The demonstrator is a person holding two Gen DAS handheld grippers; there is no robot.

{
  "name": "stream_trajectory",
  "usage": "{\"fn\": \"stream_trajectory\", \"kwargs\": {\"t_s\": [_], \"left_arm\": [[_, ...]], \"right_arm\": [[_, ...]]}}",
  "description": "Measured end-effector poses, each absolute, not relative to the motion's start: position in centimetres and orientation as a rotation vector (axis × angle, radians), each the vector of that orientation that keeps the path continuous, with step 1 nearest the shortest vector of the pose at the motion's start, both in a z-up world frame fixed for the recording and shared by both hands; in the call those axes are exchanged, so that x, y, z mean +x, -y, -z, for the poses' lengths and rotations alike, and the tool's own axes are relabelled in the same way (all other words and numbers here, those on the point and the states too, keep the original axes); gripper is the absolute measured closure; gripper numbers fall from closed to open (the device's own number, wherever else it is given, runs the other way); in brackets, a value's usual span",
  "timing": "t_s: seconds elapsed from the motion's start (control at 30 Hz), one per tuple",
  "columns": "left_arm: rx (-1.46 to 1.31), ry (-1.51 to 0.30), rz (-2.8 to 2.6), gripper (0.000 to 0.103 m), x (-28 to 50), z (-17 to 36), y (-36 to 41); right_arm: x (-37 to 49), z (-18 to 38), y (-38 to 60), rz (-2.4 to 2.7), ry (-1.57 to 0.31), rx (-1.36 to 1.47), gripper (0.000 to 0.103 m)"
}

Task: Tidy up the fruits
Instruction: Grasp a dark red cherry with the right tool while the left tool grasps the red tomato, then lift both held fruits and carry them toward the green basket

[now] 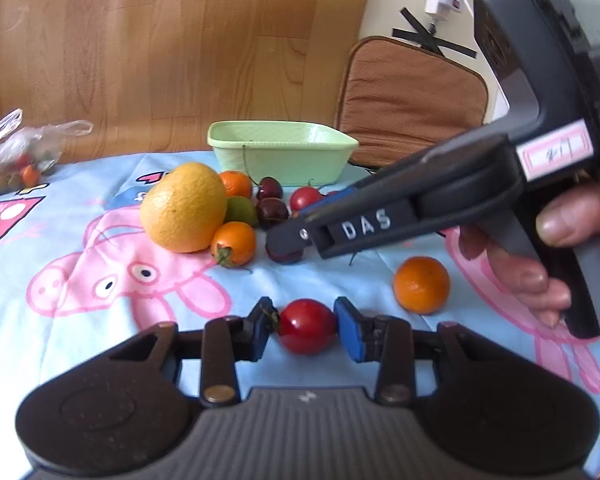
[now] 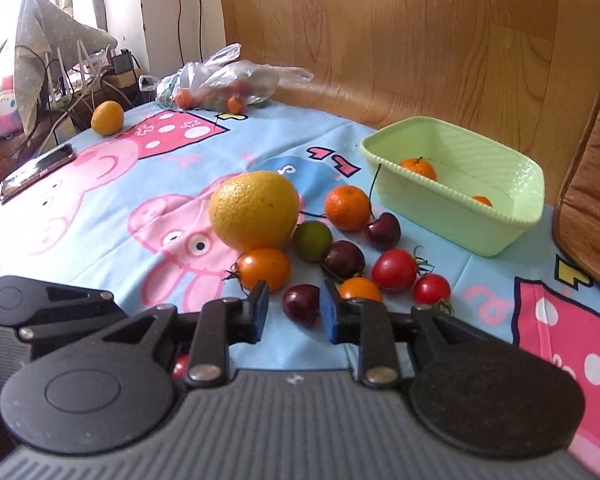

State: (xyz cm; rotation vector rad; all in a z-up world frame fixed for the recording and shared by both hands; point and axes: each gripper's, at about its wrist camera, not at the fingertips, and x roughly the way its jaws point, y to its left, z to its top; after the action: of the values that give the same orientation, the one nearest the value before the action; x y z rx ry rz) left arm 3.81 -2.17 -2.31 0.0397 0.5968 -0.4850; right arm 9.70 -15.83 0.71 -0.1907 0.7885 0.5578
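Observation:
My left gripper (image 1: 306,330) is shut on a red cherry tomato (image 1: 307,326), its pads touching both sides. My right gripper (image 2: 294,314) is open around a dark cherry (image 2: 302,305) on the cloth, with small gaps on both sides. In the left wrist view the right gripper (image 1: 286,246) reaches in from the right over that cherry. A large orange (image 2: 254,209), tangerines, cherries, a green fruit (image 2: 312,240) and tomatoes lie clustered beside a pale green basket (image 2: 452,216) holding two small orange fruits (image 2: 419,168).
A loose tangerine (image 1: 421,285) lies right of my left gripper. A plastic bag of fruit (image 2: 224,86), a yellow fruit (image 2: 107,117) and a phone (image 2: 36,172) sit at the far left of the cartoon cloth. A brown cushion (image 1: 408,96) stands behind the basket.

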Motion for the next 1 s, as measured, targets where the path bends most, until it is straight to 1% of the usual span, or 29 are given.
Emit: {"fn": "stream_trajectory", "kwargs": {"t_s": [0.17, 0.23, 0.37, 0.5, 0.67, 0.77, 1.0], "left_arm": [[0.000, -0.594, 0.458, 0.069, 3.9, 2.2, 1.5], [-0.005, -0.597, 0.459, 0.069, 4.0, 2.2, 1.4], [-0.002, -0.598, 0.466, 0.069, 3.8, 2.2, 1.4], [0.013, -0.598, 0.473, 0.069, 3.7, 2.2, 1.7], [0.030, -0.596, 0.474, 0.069, 3.6, 2.2, 2.0], [0.045, -0.587, 0.460, 0.069, 3.3, 2.2, 2.2], [0.057, -0.556, 0.433, 0.070, 1.0, 1.7, 1.6]], "right_arm": [[10.2, 0.7, 15.0, -0.545, -0.797, -0.246, 0.072], [10.2, 0.5, 15.1, -0.544, -0.797, -0.230, 0.075], [8.5, -1.7, 16.9, -0.511, -0.702, -0.185, 0.075], [5.5, -3.4, 21.2, -0.409, -0.624, -0.094, 0.075], [1.2, -2.5, 26.5, -0.264, -0.629, -0.001, 0.075], [-1.1, -1.6, 28.0, -0.222, -0.645, 0.053, 0.075], [-3.7, -0.6, 25.2, -0.319, -0.655, 0.039, 0.075]]}}
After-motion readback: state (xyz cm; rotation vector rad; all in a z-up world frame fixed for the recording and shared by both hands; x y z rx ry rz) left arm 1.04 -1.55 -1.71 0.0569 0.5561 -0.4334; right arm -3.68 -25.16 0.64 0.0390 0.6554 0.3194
